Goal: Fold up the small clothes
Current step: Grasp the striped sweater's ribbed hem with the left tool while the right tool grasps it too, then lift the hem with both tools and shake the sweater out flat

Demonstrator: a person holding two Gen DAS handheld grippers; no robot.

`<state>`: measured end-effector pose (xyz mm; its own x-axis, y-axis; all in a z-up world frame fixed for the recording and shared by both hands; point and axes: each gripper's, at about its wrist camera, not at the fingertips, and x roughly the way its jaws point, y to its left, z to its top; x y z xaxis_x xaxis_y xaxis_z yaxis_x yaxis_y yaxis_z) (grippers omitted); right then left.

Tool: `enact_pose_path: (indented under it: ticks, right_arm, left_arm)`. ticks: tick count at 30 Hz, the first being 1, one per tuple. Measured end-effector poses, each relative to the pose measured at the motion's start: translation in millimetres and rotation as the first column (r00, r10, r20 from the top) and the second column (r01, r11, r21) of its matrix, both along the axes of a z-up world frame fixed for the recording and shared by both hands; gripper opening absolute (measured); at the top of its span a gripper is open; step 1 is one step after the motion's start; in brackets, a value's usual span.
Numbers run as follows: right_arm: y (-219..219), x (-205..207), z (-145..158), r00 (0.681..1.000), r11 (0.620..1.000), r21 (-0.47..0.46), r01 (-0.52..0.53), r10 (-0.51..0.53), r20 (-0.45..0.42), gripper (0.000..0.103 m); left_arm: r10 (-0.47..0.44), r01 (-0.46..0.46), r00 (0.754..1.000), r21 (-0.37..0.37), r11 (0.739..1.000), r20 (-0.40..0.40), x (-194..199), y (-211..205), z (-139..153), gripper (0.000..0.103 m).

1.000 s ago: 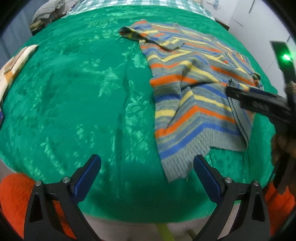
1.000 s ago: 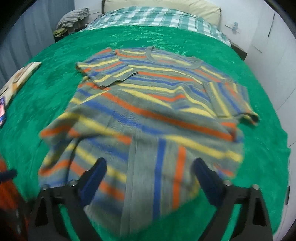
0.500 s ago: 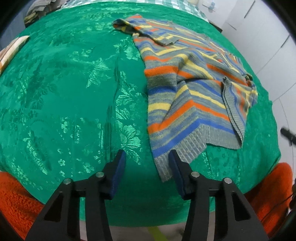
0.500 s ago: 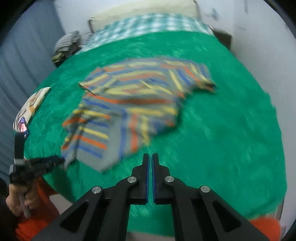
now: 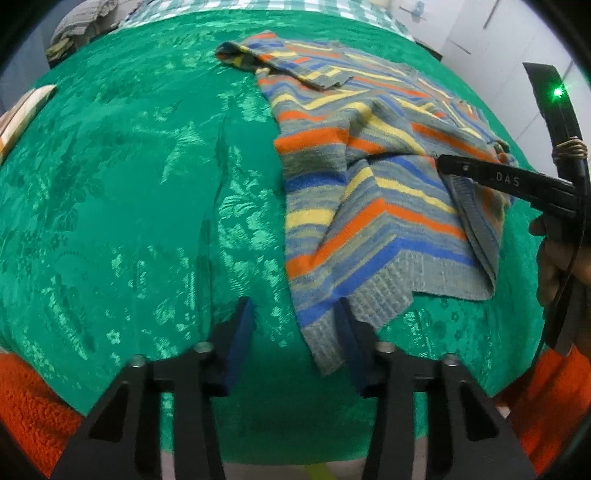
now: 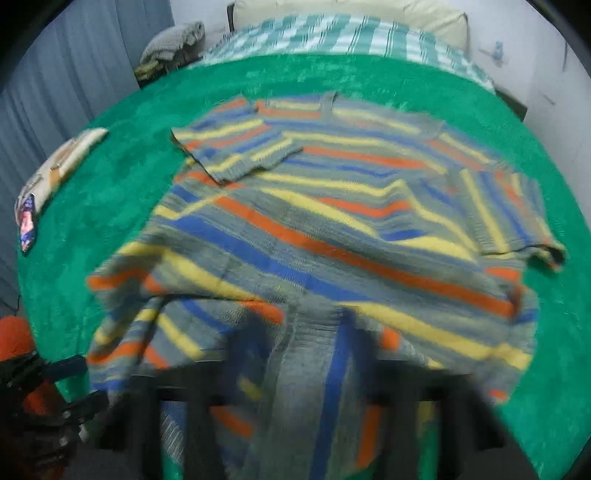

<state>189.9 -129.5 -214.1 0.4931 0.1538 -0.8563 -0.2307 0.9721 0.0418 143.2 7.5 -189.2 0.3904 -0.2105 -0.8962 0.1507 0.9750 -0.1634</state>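
Where it lies toward the right half of the green patterned bedspread [image 5: 122, 192], the striped knit sweater [image 5: 369, 177] shows bands of orange, blue, yellow and grey, with a ribbed grey hem along its near edge. Its body is rumpled, with a diagonal crease running through the middle, and the stripes bend into chevrons where the cloth is folded over. One short sleeve is folded in across the chest at the far left, and the other sleeve lies out to the right, as the right wrist view shows [image 6: 509, 214]. The near hem corner hangs toward the edge of the bed, just beside the right-hand blue pad of the left gripper [image 5: 295, 325], whose jaws stand apart with only bedspread between them. The right gripper [image 5: 439, 164] reaches in from the right side over the sweater, its black tip at a raised fold of cloth. In its own blurred view the cloth drapes over and between the fingers [image 6: 303, 354], so it looks clamped on the sweater's hem. Orange fleece sleeves [image 5: 29, 406] show at the bottom corners. At the far end of the bed lie a green checked sheet [image 6: 332, 37] and a pale pillow [image 6: 351, 11], with grey folded clothes [image 6: 173, 40] to the left and a printed flat item [image 6: 55, 173] on the left edge of the bedspread.
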Motion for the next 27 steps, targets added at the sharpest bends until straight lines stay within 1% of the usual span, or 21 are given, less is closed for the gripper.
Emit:
enact_pose_path:
  ticks: [2, 5, 6, 7, 9, 11, 13, 14, 16, 17, 19, 20, 22, 23, 24, 27]
  right_arm:
    - [-9.7, -9.7, 8.6, 1.0, 0.999, 0.049, 0.015, -0.016, 0.022, 0.002]
    - [-36.7, -52.6, 45.8, 0.996, 0.989, 0.147, 0.034, -0.045, 0.071, 0.002]
    - [-52.4, -75.5, 60.5, 0.995, 0.984, 0.173, 0.047, -0.062, 0.081, 0.002]
    - [-62.8, -92.3, 68.3, 0.994, 0.981, 0.183, 0.06, -0.076, 0.08, 0.002]
    - [-92.6, -132.1, 81.6, 0.99, 0.975, 0.192, 0.113, -0.127, 0.061, 0.002]
    - [-113.5, -156.7, 84.8, 0.985, 0.969, 0.19, 0.161, -0.17, 0.032, 0.001]
    - [-139.5, -182.4, 83.4, 0.972, 0.953, 0.195, 0.232, -0.234, -0.011, 0.001]
    - [-146.1, -188.2, 81.9, 0.968, 0.947, 0.198, 0.251, -0.251, -0.029, 0.001]
    - [-158.3, -199.2, 77.1, 0.958, 0.931, 0.225, 0.287, -0.28, -0.065, 0.001]
    - [-162.1, -201.8, 77.0, 0.957, 0.928, 0.231, 0.291, -0.282, -0.074, 0.001]
    - [-158.4, -195.8, 67.2, 0.958, 0.929, 0.238, 0.284, -0.266, -0.107, 0.002]
    - [-155.2, -193.9, 61.9, 0.959, 0.928, 0.243, 0.281, -0.26, -0.115, 0.006]
    - [-147.5, -181.7, 47.0, 0.958, 0.92, 0.274, 0.279, -0.248, -0.143, 0.031]
    - [-142.4, -172.6, 35.2, 0.955, 0.913, 0.293, 0.284, -0.244, -0.167, 0.054]
    - [-135.3, -165.7, 25.2, 0.953, 0.909, 0.298, 0.29, -0.245, -0.179, 0.059]
    - [-115.0, -150.2, -5.3, 0.948, 0.925, 0.263, 0.274, -0.215, -0.233, 0.059]
  left_arm:
    - [-0.023, 0.023, 1.0, -0.033, 0.999, -0.003, 1.5, -0.4, 1.3, 0.008]
    - [-0.033, 0.032, 0.999, -0.076, 0.997, -0.019, 1.0, 4.3, 7.0, 0.004]
    - [-0.036, 0.033, 0.999, -0.099, 0.995, -0.027, -0.3, 6.7, 9.6, 0.004]
    - [-0.036, 0.03, 0.998, -0.146, 0.989, -0.043, -1.5, 13.2, 16.0, 0.003]
    - [-0.038, 0.028, 0.998, -0.185, 0.982, -0.052, -5.5, 21.1, 26.4, 0.003]
    - [-0.048, 0.035, 0.997, -0.209, 0.977, -0.057, -11.9, 32.8, 41.6, 0.002]
    - [-0.063, 0.045, 0.995, -0.23, 0.972, -0.073, -18.8, 42.1, 52.2, 0.002]
    - [-0.074, 0.053, 0.994, -0.238, 0.97, -0.08, -21.5, 44.7, 55.3, 0.002]
    - [-0.092, 0.069, 0.991, -0.224, 0.972, -0.094, -24.6, 47.0, 57.6, 0.002]
    - [-0.095, 0.074, 0.991, -0.207, 0.976, -0.095, -24.5, 46.6, 56.8, 0.002]
    - [-0.083, 0.068, 0.992, -0.156, 0.985, -0.091, -21.5, 47.1, 50.3, 0.002]
    - [-0.074, 0.058, 0.993, -0.153, 0.987, -0.097, -18.6, 48.6, 46.0, 0.002]
    - [-0.045, 0.024, 0.992, -0.178, 0.984, -0.115, -11.2, 52.6, 37.6, 0.002]
    - [-0.034, 0.012, 0.993, -0.184, 0.983, -0.115, -10.0, 53.9, 35.9, 0.002]
    - [-0.026, 0.005, 0.993, -0.187, 0.982, -0.114, -8.5, 54.1, 34.8, 0.002]
    - [-0.001, -0.019, 0.993, -0.168, 0.986, -0.117, -10.3, 55.6, 33.3, 0.002]
